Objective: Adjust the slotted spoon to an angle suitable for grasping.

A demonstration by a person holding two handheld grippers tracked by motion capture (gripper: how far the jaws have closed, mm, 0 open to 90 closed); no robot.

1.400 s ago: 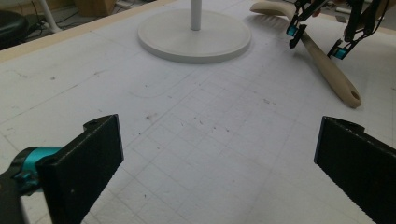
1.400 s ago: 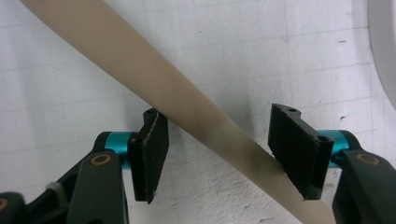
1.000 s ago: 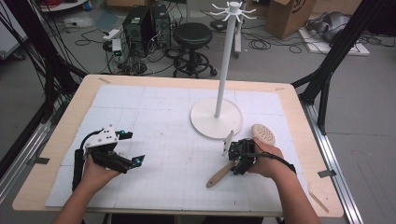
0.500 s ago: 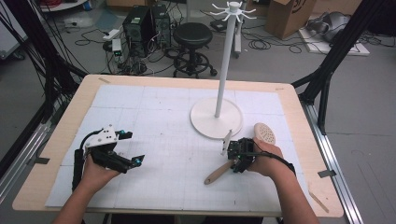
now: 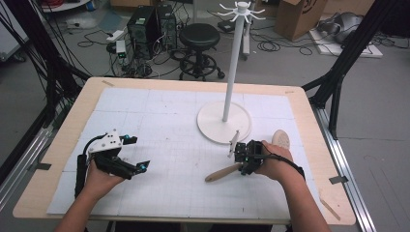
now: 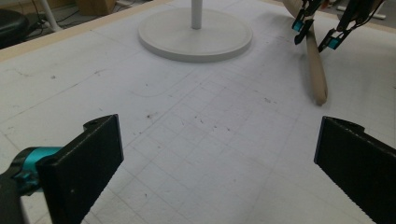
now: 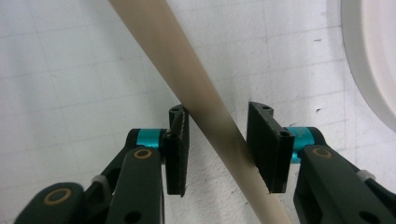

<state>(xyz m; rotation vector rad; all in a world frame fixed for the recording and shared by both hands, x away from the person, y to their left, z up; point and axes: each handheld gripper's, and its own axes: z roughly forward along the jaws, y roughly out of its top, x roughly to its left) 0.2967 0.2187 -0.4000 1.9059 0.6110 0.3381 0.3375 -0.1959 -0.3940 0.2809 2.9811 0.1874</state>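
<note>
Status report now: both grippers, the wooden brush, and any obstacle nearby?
Left gripper open, idle on the mat. Right gripper astride the wooden brush handle, jaws not yet closed. White stand base close beside; nothing else in the way.

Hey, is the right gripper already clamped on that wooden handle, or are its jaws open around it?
Open. The right gripper straddles the wooden handle; one jaw touches it, with a gap at the other jaw.

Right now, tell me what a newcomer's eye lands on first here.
First the tall white stand, rising from its round base at the table's far middle. Next the right gripper, its jaws straddling a wooden handle lying on the mat, not visibly clamped. The left gripper hangs open over bare mat at the near left.
</note>
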